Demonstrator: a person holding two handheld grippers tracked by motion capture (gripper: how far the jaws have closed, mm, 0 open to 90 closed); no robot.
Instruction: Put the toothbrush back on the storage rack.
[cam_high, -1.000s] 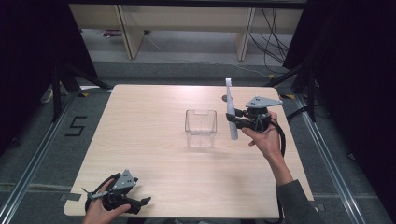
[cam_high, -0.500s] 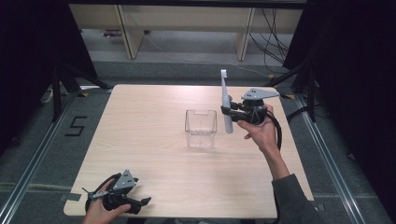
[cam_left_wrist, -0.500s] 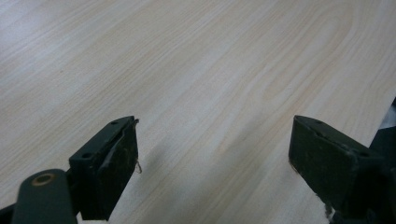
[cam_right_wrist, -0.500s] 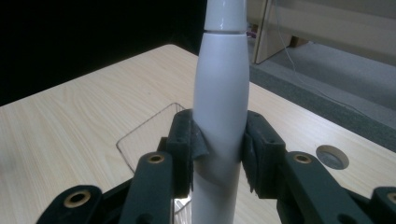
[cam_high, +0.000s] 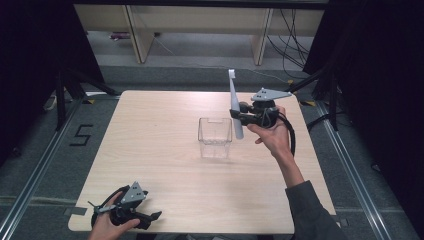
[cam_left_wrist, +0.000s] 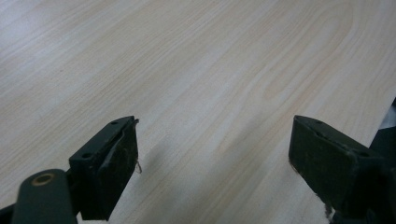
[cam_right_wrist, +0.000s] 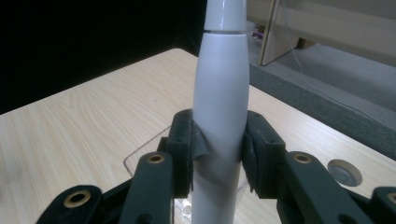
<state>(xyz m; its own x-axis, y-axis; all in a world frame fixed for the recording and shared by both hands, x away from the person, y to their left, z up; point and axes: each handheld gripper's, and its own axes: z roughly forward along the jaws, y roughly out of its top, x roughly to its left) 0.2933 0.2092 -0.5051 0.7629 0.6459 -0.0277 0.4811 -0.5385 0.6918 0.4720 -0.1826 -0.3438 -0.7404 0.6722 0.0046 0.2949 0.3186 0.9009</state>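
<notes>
Electric toothbrush (cam_high: 234, 107) clamped upright between right gripper (cam_high: 239, 117) pads, lifted just beside clear container (cam_high: 215, 137); placement into it judged pending. Left gripper (cam_high: 150, 217) jaws wide, nothing held.

A white electric toothbrush (cam_high: 234, 107) stands nearly upright, head up, above the worktop (cam_high: 150, 150) toward its far right edge, beside a clear square container (cam_high: 215, 137) at centre
</notes>
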